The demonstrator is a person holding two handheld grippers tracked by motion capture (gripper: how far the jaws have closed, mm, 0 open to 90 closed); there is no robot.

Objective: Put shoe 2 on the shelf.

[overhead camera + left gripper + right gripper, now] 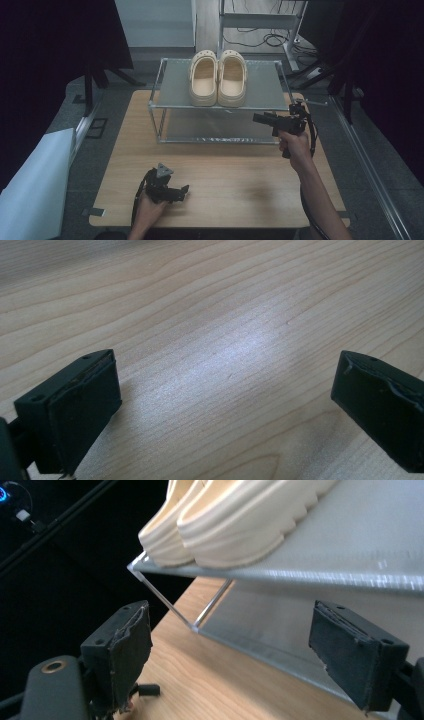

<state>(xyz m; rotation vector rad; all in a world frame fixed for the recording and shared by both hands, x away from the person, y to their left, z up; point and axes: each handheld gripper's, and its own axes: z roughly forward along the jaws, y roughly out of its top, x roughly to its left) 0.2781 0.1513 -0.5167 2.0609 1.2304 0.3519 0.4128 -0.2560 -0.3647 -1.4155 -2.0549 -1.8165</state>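
While both empty, left gripper [225,405], right gripper [255,655] gape wide.

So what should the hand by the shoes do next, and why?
Probably lift the right hand-held gripper up toward the near cream clog: its jaws stand open and empty, level with the rack's top shelf, below the clog's sole.
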